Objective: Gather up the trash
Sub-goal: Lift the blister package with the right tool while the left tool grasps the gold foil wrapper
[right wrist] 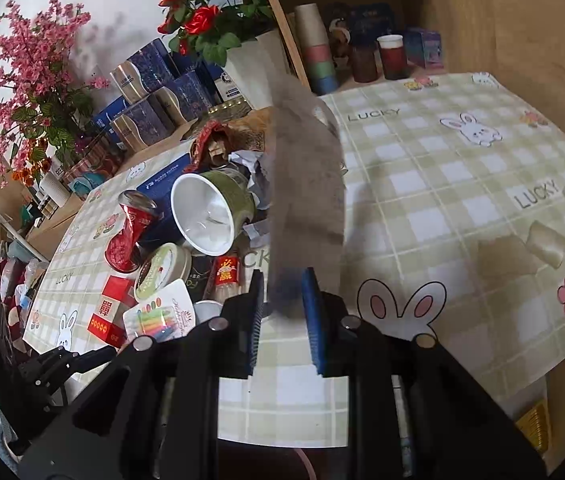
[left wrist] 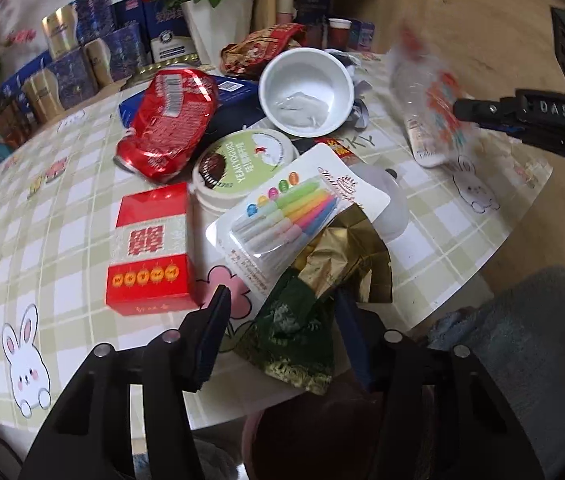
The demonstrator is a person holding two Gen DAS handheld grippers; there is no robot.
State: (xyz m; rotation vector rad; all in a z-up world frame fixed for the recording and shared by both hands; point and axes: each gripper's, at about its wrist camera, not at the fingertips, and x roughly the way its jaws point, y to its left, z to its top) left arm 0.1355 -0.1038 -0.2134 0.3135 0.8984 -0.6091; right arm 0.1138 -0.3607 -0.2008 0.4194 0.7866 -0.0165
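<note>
A heap of trash lies on the checked tablecloth [left wrist: 62, 216]: a red snack bag [left wrist: 166, 120], a red box [left wrist: 150, 248], a yogurt tub [left wrist: 242, 164], a white bowl [left wrist: 306, 92], a candle pack [left wrist: 302, 208] and a green-gold foil wrapper [left wrist: 314, 304]. My left gripper [left wrist: 282, 312] is open, its fingers on either side of the foil wrapper at the table's near edge. My right gripper [right wrist: 282, 304] is shut on a clear plastic wrapper [right wrist: 306, 184], which shows blurred in the left wrist view [left wrist: 434, 112], held above the table.
Blue and gold boxes [left wrist: 78, 60] and a white flower pot [left wrist: 218, 24] stand at the back. Cups [right wrist: 392, 56] sit on a shelf behind the table. A dark round bin opening [left wrist: 322, 436] is below the table's near edge. Small foil packets [right wrist: 550, 236] lie at right.
</note>
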